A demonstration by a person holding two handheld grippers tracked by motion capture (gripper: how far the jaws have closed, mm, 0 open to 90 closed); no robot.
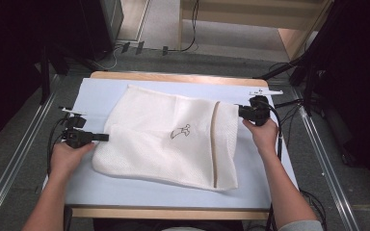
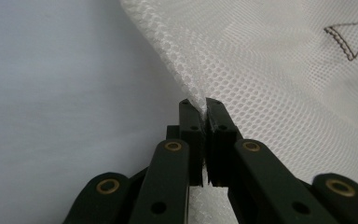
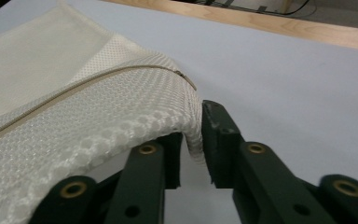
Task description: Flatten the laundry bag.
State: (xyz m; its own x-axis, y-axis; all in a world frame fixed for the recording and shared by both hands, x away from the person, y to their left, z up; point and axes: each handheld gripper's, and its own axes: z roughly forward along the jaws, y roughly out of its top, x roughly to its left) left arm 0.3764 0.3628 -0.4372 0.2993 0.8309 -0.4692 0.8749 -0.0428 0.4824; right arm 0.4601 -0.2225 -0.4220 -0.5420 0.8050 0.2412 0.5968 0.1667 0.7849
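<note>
Both tongs grip a white mesh bag (image 1: 168,139) that lies spread on the desk (image 1: 96,96). Left tongs (image 1: 107,137) are pressed together on the bag's left edge; in the left gripper view the left tongs (image 2: 205,105) pinch a fold of mesh (image 2: 261,60) with no gap between the jaws. Right tongs (image 1: 240,111) hold the bag's far right corner; in the right gripper view the right tongs (image 3: 193,135) are nearly closed on the mesh rim (image 3: 121,121), which is draped over one jaw and nipped between the two.

The bag sits near the middle of the desk, slightly toward the far side, its left part folded over. A tan zipper (image 1: 215,144) runs from far to near close to its right edge. A small dark embroidered mark (image 1: 180,132) sits near the centre; no letters can be read in it.

A pale blue sheet covers the desk, with bare wood at the far edge (image 1: 173,77) and near edge. Open blue surface lies all round the bag, widest toward the near edge and at the far left. A left hand (image 1: 70,156) and a right hand (image 1: 262,134) hold the tongs, and cables (image 1: 279,130) trail from them. Grey floor (image 1: 24,144) with metal rails (image 1: 327,163) flanks the desk, and dark stands (image 1: 313,82) rise at the far right.
</note>
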